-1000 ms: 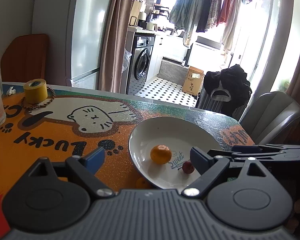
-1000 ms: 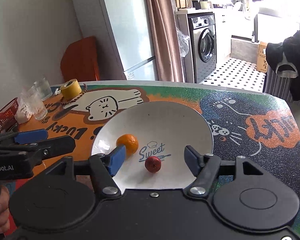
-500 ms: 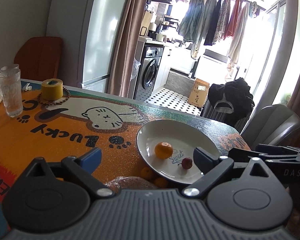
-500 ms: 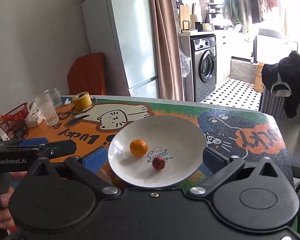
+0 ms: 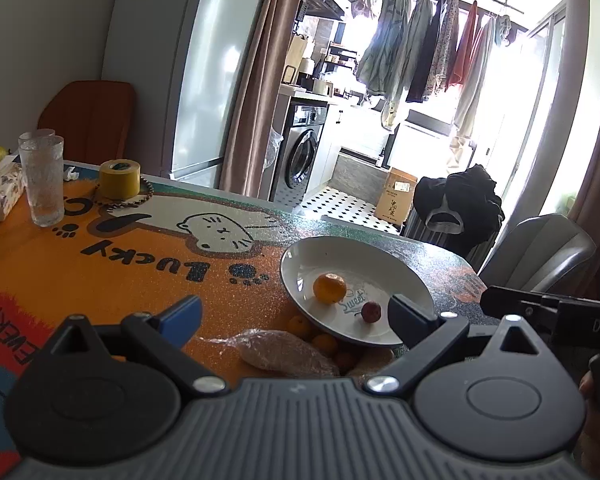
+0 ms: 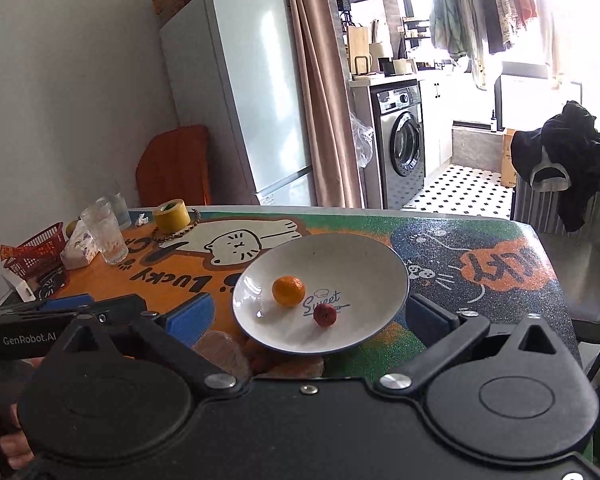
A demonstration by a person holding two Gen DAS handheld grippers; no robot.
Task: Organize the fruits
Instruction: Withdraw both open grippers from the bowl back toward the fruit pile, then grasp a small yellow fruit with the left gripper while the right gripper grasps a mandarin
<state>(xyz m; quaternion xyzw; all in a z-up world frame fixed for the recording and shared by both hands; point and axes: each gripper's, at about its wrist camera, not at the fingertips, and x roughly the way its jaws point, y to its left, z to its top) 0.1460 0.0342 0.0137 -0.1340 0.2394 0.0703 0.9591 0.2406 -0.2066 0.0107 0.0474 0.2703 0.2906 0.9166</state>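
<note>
**A:** Left wrist view, items?

**B:** Left tongs [image 5: 296,314]: spread wide, nothing between the pads; the jaws have just been opening. Bench [image 5: 100,272]: covered with an orange cartoon-cat mat lettered "LUCKY". White shallow ceramic plate [image 5: 380,252]: on the bench, right of centre, printed "Sweet". In it, a round orange mandarin [image 5: 329,288] and a small dark red wrinkled fruit [image 5: 371,311], near each other but apart. Clear plastic bag of small orange fruits [image 5: 292,350]: on the bench just beside the plate's near rim, partly tucked under it. Far left: ribbed clear drinking glass [image 5: 43,178], yellow roll of tape [image 5: 120,179], patterned tissue box [image 5: 0,190]. The right tongs' black finger shows at the right edge.

**A:** Right wrist view?

**B:** Right tongs [image 6: 308,318]: spread to full width, empty; these jaws have also just been opening. Same plate [image 6: 340,252] ahead between the fingers, mandarin [image 6: 288,290] left of the red fruit [image 6: 324,314]. Bag [image 6: 224,350] at the plate's near edge, mostly hidden behind the tongs' body. Red plastic mesh basket [image 6: 36,246] at the bench's far left, beside the glass [image 6: 104,232] and tape [image 6: 172,215]. The left tongs' blue-padded finger enters from the left edge, with part of a hand [image 6: 4,432] below it.
</note>
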